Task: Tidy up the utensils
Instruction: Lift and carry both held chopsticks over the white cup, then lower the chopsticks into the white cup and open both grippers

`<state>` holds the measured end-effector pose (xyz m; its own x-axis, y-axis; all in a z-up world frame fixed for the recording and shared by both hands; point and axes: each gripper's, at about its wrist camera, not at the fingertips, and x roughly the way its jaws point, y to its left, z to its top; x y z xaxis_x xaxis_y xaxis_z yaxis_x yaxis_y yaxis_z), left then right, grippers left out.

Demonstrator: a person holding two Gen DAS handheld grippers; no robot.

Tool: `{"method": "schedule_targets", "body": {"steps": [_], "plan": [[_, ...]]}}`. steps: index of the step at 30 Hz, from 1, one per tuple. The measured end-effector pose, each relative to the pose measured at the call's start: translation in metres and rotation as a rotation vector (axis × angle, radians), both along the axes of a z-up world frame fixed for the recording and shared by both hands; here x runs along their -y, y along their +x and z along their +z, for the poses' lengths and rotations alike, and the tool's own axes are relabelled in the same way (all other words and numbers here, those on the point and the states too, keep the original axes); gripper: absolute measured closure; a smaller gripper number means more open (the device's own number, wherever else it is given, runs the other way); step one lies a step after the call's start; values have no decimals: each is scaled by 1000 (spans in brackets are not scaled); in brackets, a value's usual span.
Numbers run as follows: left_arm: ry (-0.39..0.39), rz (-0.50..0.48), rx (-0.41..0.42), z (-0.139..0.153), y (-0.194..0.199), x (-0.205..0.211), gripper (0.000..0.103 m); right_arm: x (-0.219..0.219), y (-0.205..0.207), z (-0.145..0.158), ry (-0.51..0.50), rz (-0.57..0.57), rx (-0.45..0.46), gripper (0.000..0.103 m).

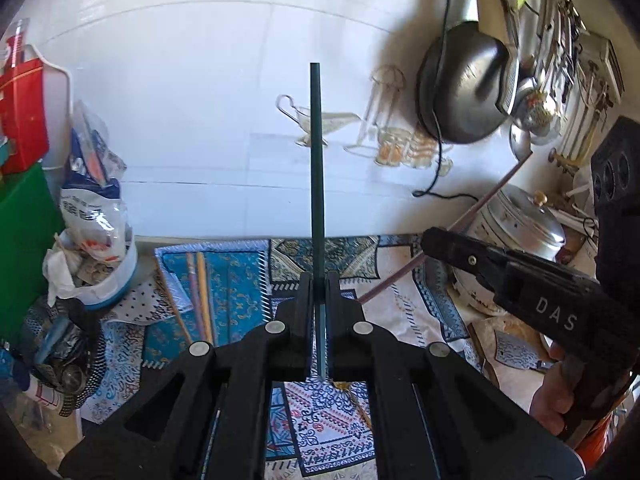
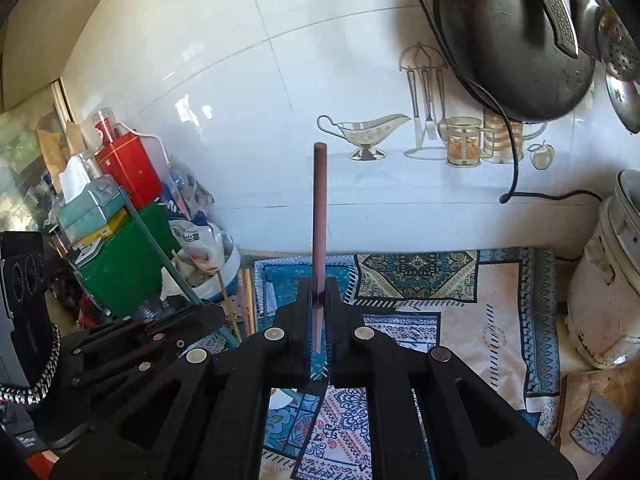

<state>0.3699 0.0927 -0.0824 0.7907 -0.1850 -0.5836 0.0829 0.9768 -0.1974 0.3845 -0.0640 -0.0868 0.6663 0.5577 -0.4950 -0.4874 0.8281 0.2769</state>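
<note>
Jaws of your left gripper (image 1: 319,280) pinch a slim, dark green chopstick (image 1: 316,152); your right gripper (image 2: 319,286) clamps a round, matte purple-brown chopstick (image 2: 319,208). Both sticks point forward above the patterned cloth (image 2: 460,312), toward the glossy white tiles (image 1: 192,92).

A patterned cloth (image 2: 460,312) covers the counter, with loose chopsticks (image 1: 200,296) on it

green chopstick (image 1: 317,160): lower end hidden between left gripper (image 1: 319,280) pads
wok (image 2: 512,36): top cut by frame edge
salt bag (image 1: 94,196): print too blurred to read
hanging utensils (image 1: 556,36): too small to identify
</note>
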Motion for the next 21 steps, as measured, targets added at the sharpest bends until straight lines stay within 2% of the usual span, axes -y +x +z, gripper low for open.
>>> {"method": "schedule_targets", "body": {"steps": [5,11,15,21], "plan": [[-11,64,8,5,-6,-31,100,-24,-1,-3,-10,53,-5,98],[-22,137,-8,-3,-10,-65,100,-51,-1,-17,-26,105,-50,98],[19,174,-32,-17,-7,-76,100,-68,3,-31,-55,110,-88,98],[62,189,-121,-57,8,-86,100,-87,16,-61,-83,112,-186,98]]}}
